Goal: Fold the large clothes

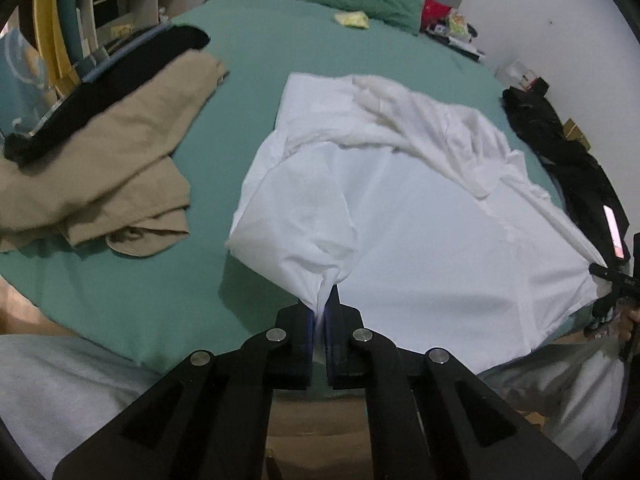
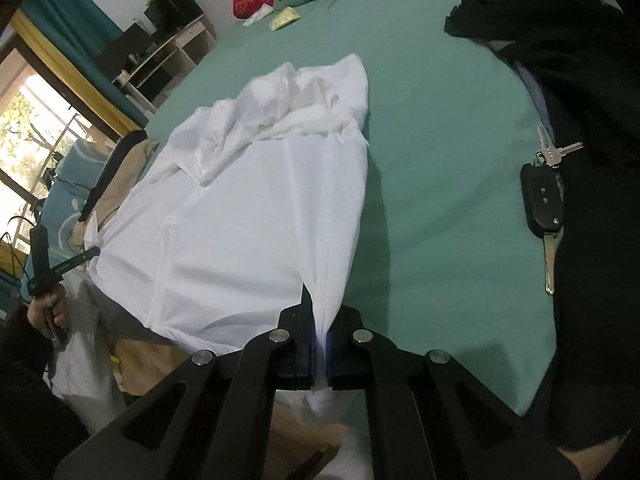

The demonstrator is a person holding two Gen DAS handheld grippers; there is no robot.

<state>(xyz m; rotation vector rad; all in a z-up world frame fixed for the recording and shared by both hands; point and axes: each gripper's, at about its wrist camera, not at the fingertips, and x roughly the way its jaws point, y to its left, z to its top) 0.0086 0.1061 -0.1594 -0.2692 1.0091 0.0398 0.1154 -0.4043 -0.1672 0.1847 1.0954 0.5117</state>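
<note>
White shirt (image 1: 400, 208) lies flat on bed (image 1: 248, 60), long way runs from near edge to pillows. Your left gripper (image 1: 319, 312) and right gripper (image 2: 319, 332) both pinch near hem corners. Fold goes away from you.

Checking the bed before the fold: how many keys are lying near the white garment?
2: a black car key and a silver key on one ring, right of the white garment, against dark clothing that may hide more.
</note>
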